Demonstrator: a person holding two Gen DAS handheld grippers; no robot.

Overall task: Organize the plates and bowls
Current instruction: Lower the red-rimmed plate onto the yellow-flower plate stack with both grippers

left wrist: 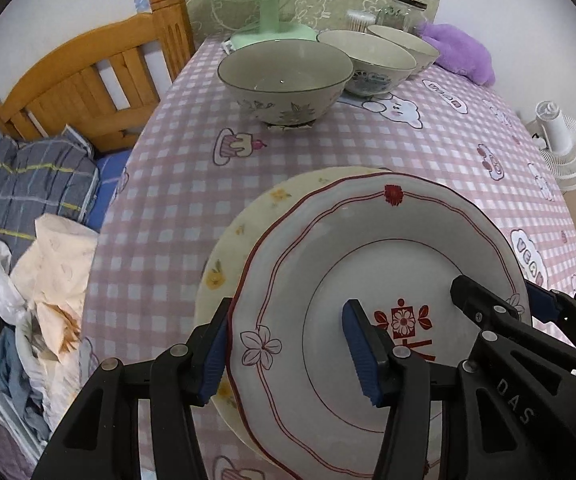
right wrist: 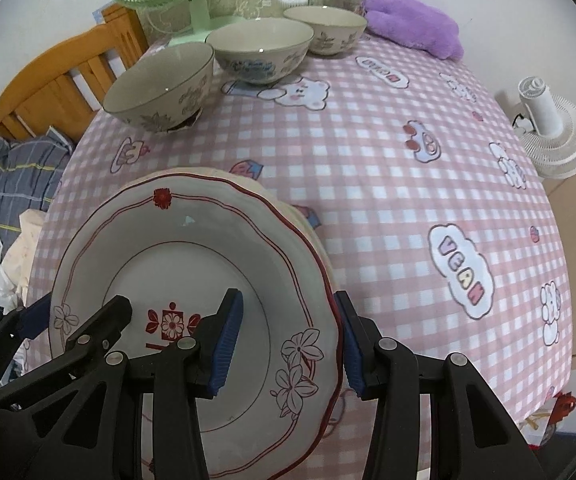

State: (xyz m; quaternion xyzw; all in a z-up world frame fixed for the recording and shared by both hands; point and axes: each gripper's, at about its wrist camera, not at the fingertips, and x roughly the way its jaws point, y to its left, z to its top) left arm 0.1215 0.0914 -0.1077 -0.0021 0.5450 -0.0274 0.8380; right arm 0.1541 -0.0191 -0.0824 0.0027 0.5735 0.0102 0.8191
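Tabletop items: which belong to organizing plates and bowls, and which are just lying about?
Job:
- white scalloped red-rimmed plate
- pale yellow flowered plate beneath it
- three ceramic bowls: nearest, middle, farthest

Lying about:
- green desk fan
- glass jar
- purple plush cloth
- white floor fan
- wooden bed frame

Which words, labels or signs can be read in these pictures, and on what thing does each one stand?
"DAS": on the black body of the right gripper.
"VEAN" (last letter uncertain): in a cloud patch on the pink checked tablecloth.
Red character on the red-rimmed plate: half hidden, unreadable.
Smaller cloud patches at the far edge: too blurred.
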